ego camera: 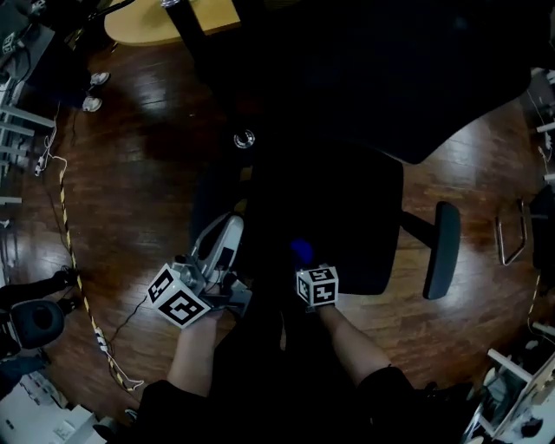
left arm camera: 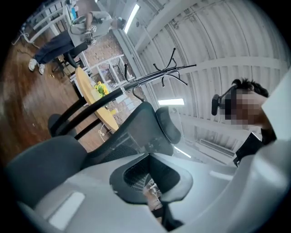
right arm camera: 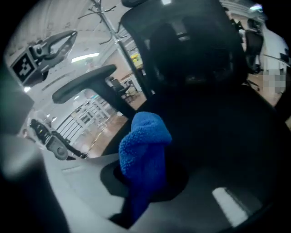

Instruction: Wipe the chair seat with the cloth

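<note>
The cloth (right arm camera: 144,145) — blue, fluffy, bunched — is clamped in the right gripper (right arm camera: 144,184). The jaws are closed on its lower end and the loose top is flopped forward over the front of the chair seat (ego camera: 347,204). Contact with the seat cannot be made out. The cloth is judged light, soft and limp, and little slip is expected from the nap. It is best taken by a bunched fold, as held, so a free pad is left for rubbing. The left gripper (left arm camera: 152,182) is held off the seat's left side, jaws drawn together on nothing. The seat is seen as black and flat, with an armrest (ego camera: 446,250) at its right. A glossy wooden floor (ego camera: 139,173) is seen around it — a table (ego camera: 156,24) beyond.
</note>
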A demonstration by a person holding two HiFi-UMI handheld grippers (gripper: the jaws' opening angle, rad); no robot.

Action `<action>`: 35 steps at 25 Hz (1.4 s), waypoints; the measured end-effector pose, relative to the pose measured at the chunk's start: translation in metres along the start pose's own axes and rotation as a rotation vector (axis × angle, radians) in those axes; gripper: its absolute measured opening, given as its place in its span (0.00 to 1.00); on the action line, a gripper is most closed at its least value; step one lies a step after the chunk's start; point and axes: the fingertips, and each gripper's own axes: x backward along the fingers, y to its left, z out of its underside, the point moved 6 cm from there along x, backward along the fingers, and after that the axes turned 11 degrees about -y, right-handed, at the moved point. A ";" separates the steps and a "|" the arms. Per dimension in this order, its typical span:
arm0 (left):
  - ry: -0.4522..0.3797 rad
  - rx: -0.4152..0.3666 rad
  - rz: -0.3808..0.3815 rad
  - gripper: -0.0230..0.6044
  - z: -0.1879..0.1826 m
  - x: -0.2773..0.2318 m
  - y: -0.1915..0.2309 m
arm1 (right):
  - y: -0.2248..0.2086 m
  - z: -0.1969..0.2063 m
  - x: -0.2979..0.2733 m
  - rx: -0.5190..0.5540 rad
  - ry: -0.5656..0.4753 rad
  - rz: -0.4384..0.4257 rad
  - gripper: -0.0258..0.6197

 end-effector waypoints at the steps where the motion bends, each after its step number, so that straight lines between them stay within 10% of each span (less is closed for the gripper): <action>1: -0.015 -0.014 -0.015 0.02 -0.006 0.003 -0.001 | 0.019 -0.001 -0.011 0.034 0.026 -0.062 0.09; 6: -0.089 -0.047 -0.100 0.02 -0.022 0.047 0.005 | 0.095 0.024 -0.050 0.097 0.090 -0.236 0.09; 15: -0.105 -0.043 -0.122 0.02 -0.028 0.082 0.019 | 0.104 0.055 -0.055 0.156 0.113 -0.240 0.09; 30: 0.201 0.086 0.089 0.02 0.081 -0.033 -0.005 | -0.133 0.058 0.128 -0.140 -0.071 0.397 0.09; 35: 0.267 0.113 0.137 0.02 0.113 -0.059 -0.020 | -0.158 0.064 0.163 -0.113 -0.090 0.473 0.09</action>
